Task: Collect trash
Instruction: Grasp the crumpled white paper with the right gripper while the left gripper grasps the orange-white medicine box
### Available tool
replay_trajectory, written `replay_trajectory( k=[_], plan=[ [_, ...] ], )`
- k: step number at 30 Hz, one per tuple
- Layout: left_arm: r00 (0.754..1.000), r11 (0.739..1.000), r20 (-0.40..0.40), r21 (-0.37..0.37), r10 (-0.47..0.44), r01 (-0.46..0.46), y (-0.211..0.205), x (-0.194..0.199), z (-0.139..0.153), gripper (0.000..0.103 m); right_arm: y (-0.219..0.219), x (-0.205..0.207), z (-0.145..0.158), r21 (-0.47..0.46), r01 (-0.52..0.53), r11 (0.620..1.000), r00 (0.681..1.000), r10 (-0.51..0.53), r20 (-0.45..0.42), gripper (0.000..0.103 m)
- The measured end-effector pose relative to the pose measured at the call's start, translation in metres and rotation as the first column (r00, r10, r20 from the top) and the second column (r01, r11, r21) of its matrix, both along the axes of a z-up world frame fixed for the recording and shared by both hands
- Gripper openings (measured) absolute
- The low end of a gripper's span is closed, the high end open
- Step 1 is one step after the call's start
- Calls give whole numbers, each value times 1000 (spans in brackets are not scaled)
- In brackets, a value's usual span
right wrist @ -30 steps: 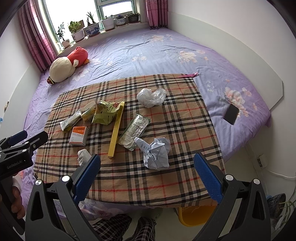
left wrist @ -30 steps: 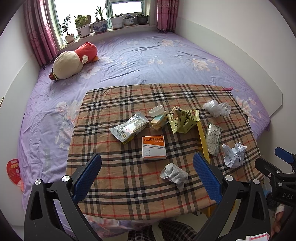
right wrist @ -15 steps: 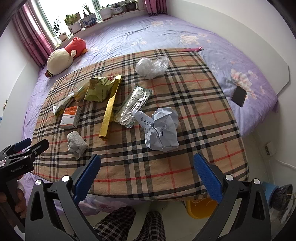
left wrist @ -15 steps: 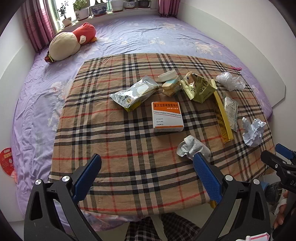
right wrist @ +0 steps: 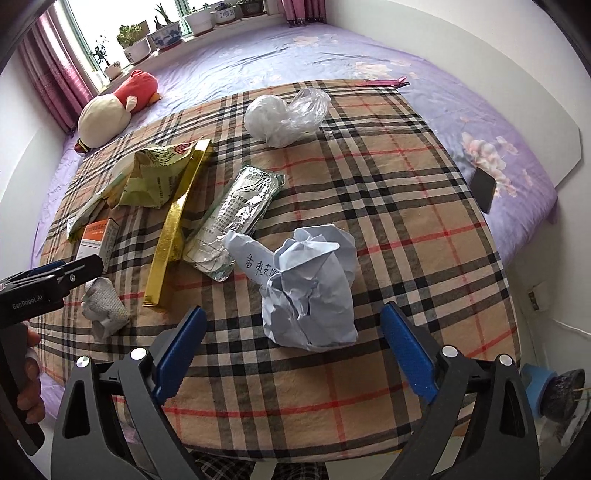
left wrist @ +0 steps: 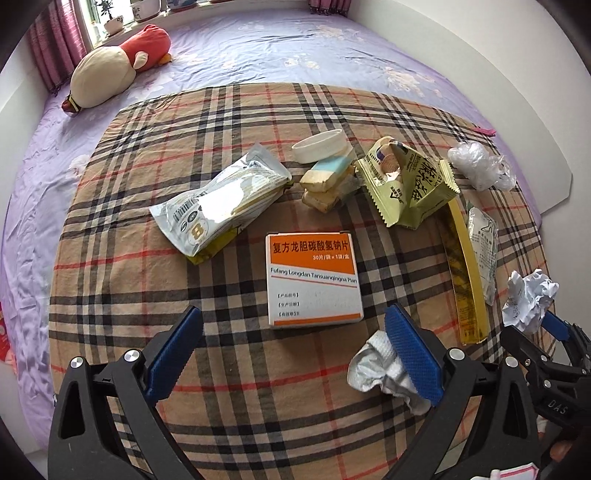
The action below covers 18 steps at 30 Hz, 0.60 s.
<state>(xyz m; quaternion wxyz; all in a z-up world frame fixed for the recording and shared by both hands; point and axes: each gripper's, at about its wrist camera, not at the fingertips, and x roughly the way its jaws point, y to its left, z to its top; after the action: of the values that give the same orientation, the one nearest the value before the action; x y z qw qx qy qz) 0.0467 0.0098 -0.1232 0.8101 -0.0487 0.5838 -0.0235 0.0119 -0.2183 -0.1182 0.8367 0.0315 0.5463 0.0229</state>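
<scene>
1. Lying on a plaid cloth (left wrist: 122,258) spread over a purple bed, the trash is scattered around 1 landmark, the orange and white medicine box (left wrist: 314,278).
2. The left gripper (left wrist: 291,350) hangs just in front of the medicine box with its blue pads wide apart and nothing between them.
3. A crumpled white tissue (left wrist: 373,369) lies just beside the near right corner of the medicine box, partly hidden behind the right pad of the left gripper.
4. A silver food pouch (left wrist: 221,199) lies behind and left of the medicine box; a white lid (left wrist: 319,146) and a small stack of sponge pieces (left wrist: 327,181) lie behind it.
5. A torn yellow-green snack bag (left wrist: 406,184) is behind and right of the medicine box, a long gold strip (left wrist: 465,273) and a silver sachet (left wrist: 482,247) are to its right, and a clear plastic bag (left wrist: 476,166) is farther behind on the right.
6. The right gripper (right wrist: 291,347) is also spread wide and holds nothing; a crumpled paper ball (right wrist: 314,288) with handwriting lies just ahead of it, well to the right of the medicine box.
7. A plush toy (left wrist: 114,70) lies on the bed far behind the medicine box, near potted plants (right wrist: 162,33) at the window.
</scene>
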Motion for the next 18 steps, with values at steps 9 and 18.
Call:
replay_trajectory(
  k=[9, 18],
  plan=[
    [1000, 1000, 12, 30, -4, 4, -6, 15, -5, 96, 2, 8, -4, -16, -22, 1000, 999, 23, 23, 90],
    [999, 995, 26, 98, -20, 18, -15, 16, -9, 92, 11, 6, -3, -90, -60, 994, 996, 66, 64, 65]
  ],
)
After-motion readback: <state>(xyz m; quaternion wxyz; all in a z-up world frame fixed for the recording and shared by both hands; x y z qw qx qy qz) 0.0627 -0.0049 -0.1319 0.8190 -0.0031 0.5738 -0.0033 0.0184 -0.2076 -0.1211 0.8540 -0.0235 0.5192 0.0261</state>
